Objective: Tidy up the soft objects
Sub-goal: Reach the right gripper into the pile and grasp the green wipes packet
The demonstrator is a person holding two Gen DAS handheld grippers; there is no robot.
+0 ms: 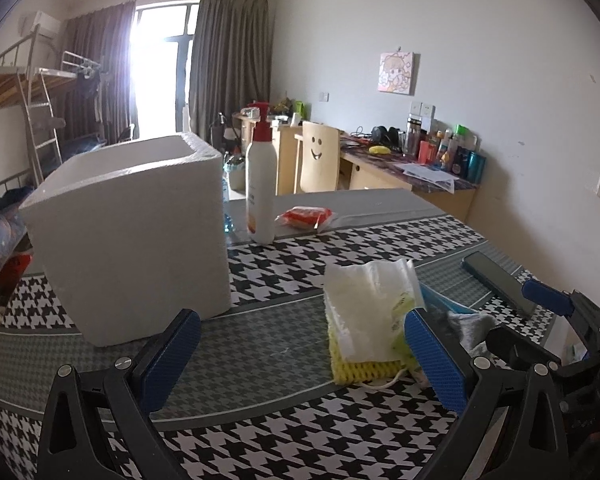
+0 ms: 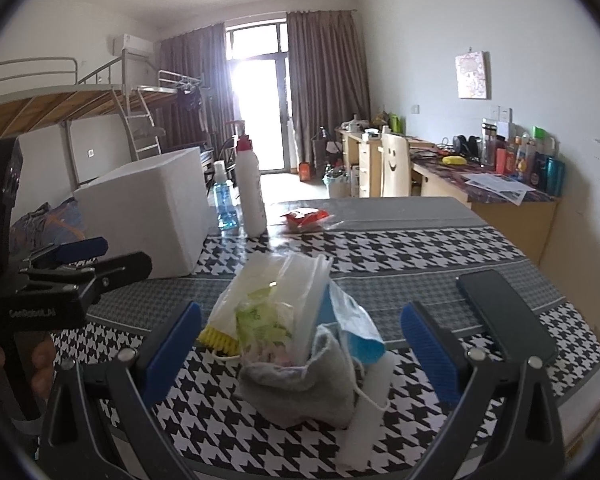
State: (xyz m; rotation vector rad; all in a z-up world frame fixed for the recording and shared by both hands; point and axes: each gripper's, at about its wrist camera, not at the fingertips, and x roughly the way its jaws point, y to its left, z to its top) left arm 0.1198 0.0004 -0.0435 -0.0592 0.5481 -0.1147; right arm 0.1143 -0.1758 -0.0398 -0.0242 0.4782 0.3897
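A pile of soft things lies on the houndstooth table: a white plastic bag [image 1: 370, 304] over a yellow foam net [image 1: 364, 370], a grey cloth [image 2: 300, 380], a blue-and-white face mask [image 2: 356, 330] and a green-printed packet [image 2: 260, 320]. A white foam box [image 1: 132, 236] stands open-topped at the left. My left gripper [image 1: 300, 354] is open, with the pile at its right finger and the box just past its left finger. My right gripper [image 2: 300, 354] is open around the pile, with the grey cloth between its fingers.
A white pump bottle [image 1: 261, 192] and a red snack packet [image 1: 306, 216] sit behind the box, with a blue-liquid bottle [image 2: 224, 204] beside them. A dark phone [image 2: 504, 316] lies at the right. The left gripper's body [image 2: 72, 280] shows at the right wrist view's left edge.
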